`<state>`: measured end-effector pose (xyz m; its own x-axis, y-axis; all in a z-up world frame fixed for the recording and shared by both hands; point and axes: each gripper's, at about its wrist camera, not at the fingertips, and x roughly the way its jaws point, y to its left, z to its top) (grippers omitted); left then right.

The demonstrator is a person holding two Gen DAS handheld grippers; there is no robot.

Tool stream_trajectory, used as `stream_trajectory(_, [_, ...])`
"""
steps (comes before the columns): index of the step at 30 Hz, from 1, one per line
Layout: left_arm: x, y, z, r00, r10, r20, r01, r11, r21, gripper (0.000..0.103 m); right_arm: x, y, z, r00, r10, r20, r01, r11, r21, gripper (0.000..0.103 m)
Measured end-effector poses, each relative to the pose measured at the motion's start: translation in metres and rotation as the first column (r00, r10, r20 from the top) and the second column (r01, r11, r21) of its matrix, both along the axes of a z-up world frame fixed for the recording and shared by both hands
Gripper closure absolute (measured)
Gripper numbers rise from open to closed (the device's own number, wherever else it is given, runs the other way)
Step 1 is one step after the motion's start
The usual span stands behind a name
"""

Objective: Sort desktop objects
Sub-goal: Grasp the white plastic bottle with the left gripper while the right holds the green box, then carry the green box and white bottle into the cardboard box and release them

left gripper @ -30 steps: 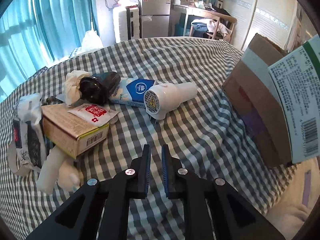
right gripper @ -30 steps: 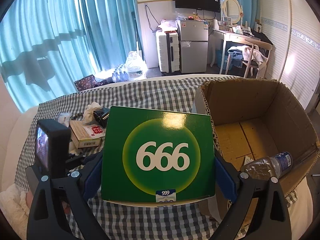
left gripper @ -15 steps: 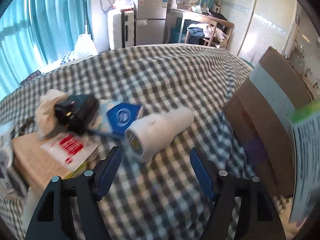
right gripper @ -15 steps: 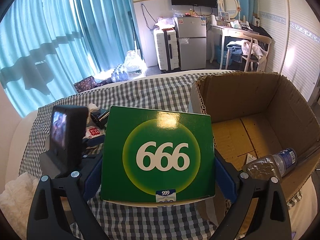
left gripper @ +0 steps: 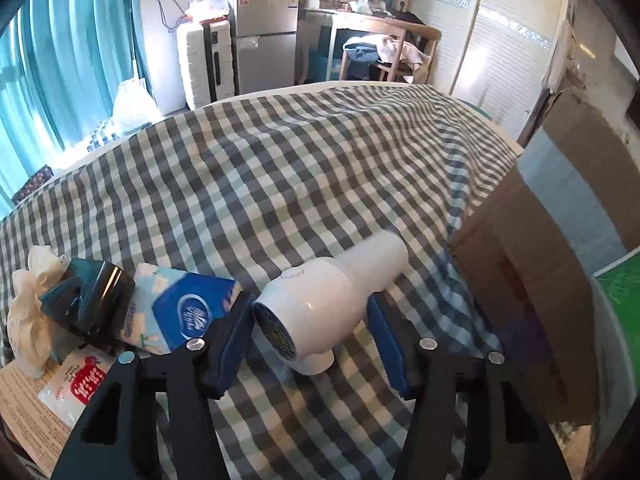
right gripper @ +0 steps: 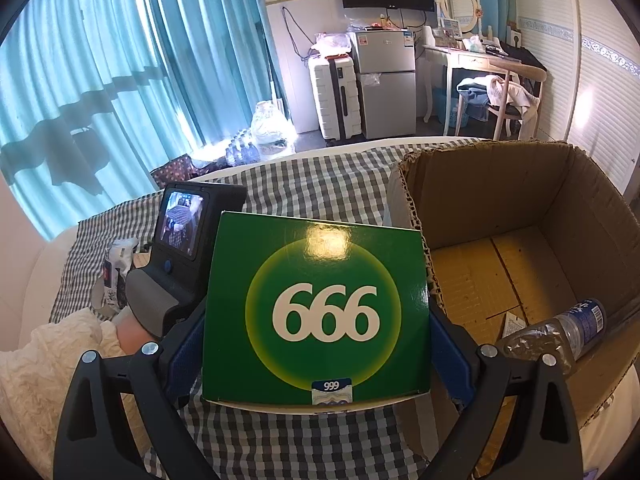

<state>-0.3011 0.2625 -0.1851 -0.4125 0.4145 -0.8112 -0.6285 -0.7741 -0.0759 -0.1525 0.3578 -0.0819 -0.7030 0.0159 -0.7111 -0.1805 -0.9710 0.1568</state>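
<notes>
Left gripper (left gripper: 310,332) fingers wide astride rigid, slippery dryer (left gripper: 324,300); grip mid-barrel; right gripper (right gripper: 316,344) holds light carton (right gripper: 316,312).

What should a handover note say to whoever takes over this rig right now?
Left gripper: jaws open, straddling the white hair dryer on the checked cloth; not closed on it yet.
Right gripper: jaws shut on the green 666 box, held beside the open cardboard box, not inside.
Done: a plastic bottle lies in the cardboard box.
Left: drop the green box in, grip the dryer, then sort the tissue pack, black item and red-and-white sachet.
</notes>
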Motion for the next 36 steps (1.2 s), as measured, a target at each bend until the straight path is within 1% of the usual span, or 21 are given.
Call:
stream_trajectory(2, [0.012,-0.001,0.004,0.999,-0.01,-0.031,0.009,1.0,-0.011,0.044,0.001,0.001,0.001,1.0,-0.002,0.0,0.002,1.0,-0.004,0.007])
stream_trajectory(5, [0.031,-0.011,0.014,0.999,-0.003,-0.05,0.003,1.0,-0.002,0.044,0.004,0.0,0.003,1.0,-0.007,0.004,0.007,1.0,-0.005,0.007])
stream_trajectory(7, [0.041,-0.021,0.021,0.998,0.034,-0.05,-0.034,0.999,0.003,0.044,0.008,0.001,0.005,1.0,-0.012,0.003,0.012,1.0,-0.004,0.007])
stream_trajectory(9, [0.051,-0.037,0.032,0.995,0.092,-0.046,-0.091,0.996,0.027,0.044,0.013,0.0,0.011,1.0,-0.016,-0.007,0.016,1.0,-0.005,0.007])
stream_trajectory(11, [0.063,-0.057,0.047,0.987,0.155,-0.045,-0.152,0.987,0.059,0.044,0.021,0.0,0.019,1.0,-0.018,-0.024,0.018,1.0,-0.009,0.007])
stream_trajectory(13, [0.074,-0.068,0.062,0.98,0.19,-0.052,-0.186,0.98,0.066,0.044,0.027,-0.001,0.026,0.999,-0.019,-0.039,0.019,1.0,-0.021,0.007])
stream_trajectory(15, [0.086,-0.074,0.08,0.976,0.206,-0.07,-0.202,0.977,0.062,0.044,0.035,-0.003,0.033,0.999,-0.023,-0.048,0.022,1.0,-0.019,0.007])
stream_trajectory(17, [0.095,-0.075,0.099,0.974,0.205,-0.093,-0.199,0.978,0.063,0.044,0.043,-0.005,0.042,0.998,-0.025,-0.055,0.024,1.0,-0.012,0.007])
stream_trajectory(19, [0.107,-0.071,0.12,0.973,0.202,-0.113,-0.194,0.978,0.077,0.044,0.051,-0.006,0.051,0.997,-0.026,-0.075,0.024,0.999,-0.021,0.007])
stream_trajectory(22, [0.122,-0.064,0.143,0.971,0.203,-0.13,-0.191,0.977,0.096,0.044,0.061,-0.001,0.063,0.994,-0.036,-0.1,0.033,0.999,-0.031,0.007])
stream_trajectory(24, [0.132,-0.057,0.156,0.968,0.21,-0.141,-0.196,0.975,0.105,0.044,0.068,0.009,0.072,0.992,-0.042,-0.115,0.039,0.999,-0.029,0.007])
stream_trajectory(26, [0.143,-0.051,0.164,0.962,0.23,-0.148,-0.213,0.969,0.122,0.044,0.071,0.018,0.081,0.992,-0.047,-0.119,0.047,0.999,-0.009,0.007])
stream_trajectory(27, [0.147,-0.047,0.168,0.957,0.245,-0.156,-0.225,0.965,0.135,0.044,0.071,0.024,0.085,0.992,-0.054,-0.114,0.055,0.998,0.011,0.007])
stream_trajectory(29, [0.156,-0.037,0.179,0.936,0.3,-0.186,-0.273,0.949,0.155,0.044,0.073,0.038,0.094,0.99,-0.073,-0.118,0.08,0.996,0.05,0.007])
stream_trajectory(31, [0.162,-0.025,0.185,0.924,0.332,-0.191,-0.301,0.938,0.175,0.044,0.076,0.052,0.101,0.987,-0.094,-0.129,0.103,0.993,0.062,0.007])
stream_trajectory(33, [0.164,-0.01,0.189,0.925,0.333,-0.184,-0.292,0.931,0.218,0.044,0.076,0.069,0.105,0.984,-0.109,-0.14,0.119,0.991,0.062,0.007])
stream_trajectory(34, [0.166,0.0,0.191,0.929,0.321,-0.183,-0.278,0.933,0.228,0.044,0.075,0.075,0.106,0.983,-0.116,-0.141,0.127,0.99,0.067,0.007])
stream_trajectory(36, [0.167,0.023,0.191,0.933,0.302,-0.194,-0.262,0.942,0.209,0.044,0.073,0.088,0.105,0.982,-0.131,-0.139,0.143,0.986,0.081,0.007])
